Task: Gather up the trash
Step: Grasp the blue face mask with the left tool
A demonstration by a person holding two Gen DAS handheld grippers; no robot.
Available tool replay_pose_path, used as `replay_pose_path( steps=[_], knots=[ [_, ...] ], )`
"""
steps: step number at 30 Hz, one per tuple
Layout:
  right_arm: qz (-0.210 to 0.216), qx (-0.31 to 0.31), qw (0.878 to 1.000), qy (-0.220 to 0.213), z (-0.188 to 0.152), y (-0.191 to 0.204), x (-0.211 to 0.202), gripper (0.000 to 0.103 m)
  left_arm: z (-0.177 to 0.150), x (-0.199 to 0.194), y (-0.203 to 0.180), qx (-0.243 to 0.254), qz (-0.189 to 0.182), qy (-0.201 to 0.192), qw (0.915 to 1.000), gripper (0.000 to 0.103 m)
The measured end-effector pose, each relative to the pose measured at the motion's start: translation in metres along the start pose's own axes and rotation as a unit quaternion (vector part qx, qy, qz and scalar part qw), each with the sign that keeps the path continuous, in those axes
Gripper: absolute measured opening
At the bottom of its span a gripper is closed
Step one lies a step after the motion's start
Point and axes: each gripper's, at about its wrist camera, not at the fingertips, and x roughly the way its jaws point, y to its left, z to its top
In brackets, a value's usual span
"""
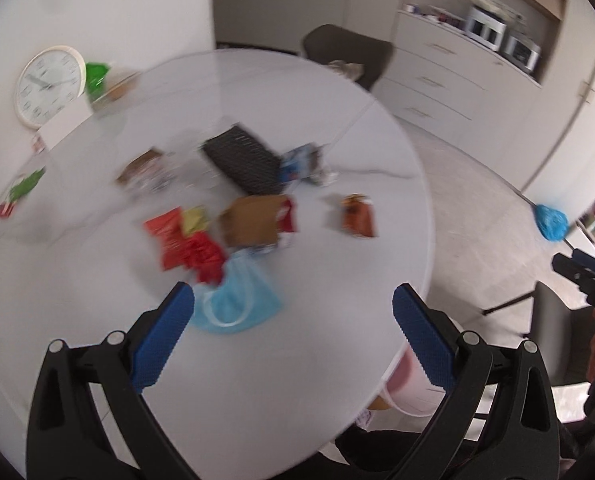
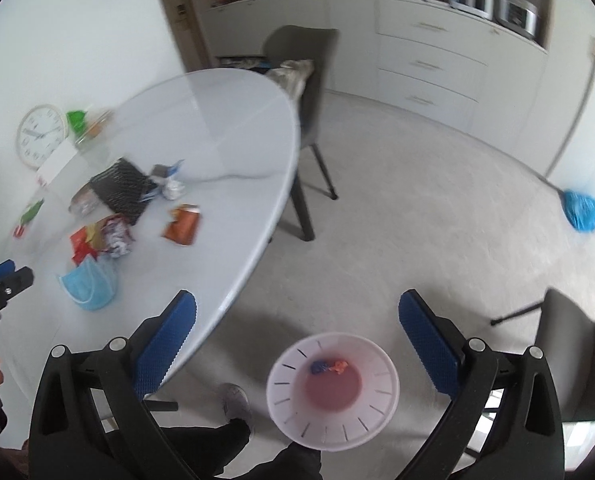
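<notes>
Left gripper: held over the near part of the round white table, blue-padded fingers spread wide, nothing between them.
Right gripper: off the table's edge, above the floor, jaws just as wide apart and empty.
Face mask: light blue, lying flat on the table just ahead of the left gripper's left finger, nearest of all the litter to it.
Red wrappers: crumpled together with a yellow scrap, just beyond the mask and touching its far edge.
Brown packet: right of the red wrappers, a red-and-white wrapper tucked against its far side.
Orange wrapper: lies alone, apart from the main heap, toward the table's right edge.
Black mesh pouch: farther back at the table's middle, a blue-and-white wrapper beside it.
Bin: a pale pink slotted basket standing on the floor beside the table, between the right gripper's fingers in its own view; a blue and an orange scrap already lie at its bottom.
Clock: white-faced, propped against the wall at the table's far left.
Focus: the left view is blurred, so print on the wrappers cannot be read.
</notes>
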Motion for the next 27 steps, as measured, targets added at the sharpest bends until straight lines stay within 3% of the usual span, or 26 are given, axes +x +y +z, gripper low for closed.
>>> replay_pose_path(
  steps=[8, 15, 18, 24, 27],
  knots=[
    [0.031, -0.066, 0.997, 0.021, 0.01, 0.074, 0.028, 0.101, -0.011, 0.047, 0.053, -0.049, 0.024, 0.03, 0.9981, 0.095],
    [0.051, -0.091, 0.994, 0.04, 0.009, 0.121, 0.052, 0.101, -0.027, 0.092, 0.082, -0.077, -0.006, 0.077, 0.994, 0.094],
    [0.054, -0.092, 0.993, 0.05, 0.008, 0.131, 0.058, 0.101, -0.033, 0.117, 0.088, -0.082, -0.012, 0.102, 0.9914, 0.089],
    [0.05, -0.09, 0.993, 0.064, 0.01, 0.137, 0.064, 0.101, -0.039, 0.138, 0.089, -0.088, -0.016, 0.112, 0.9897, 0.075],
    [0.046, -0.096, 0.992, 0.067, 0.011, 0.139, 0.065, 0.101, -0.046, 0.148, 0.087, -0.092, -0.027, 0.123, 0.9878, 0.058]
  ],
)
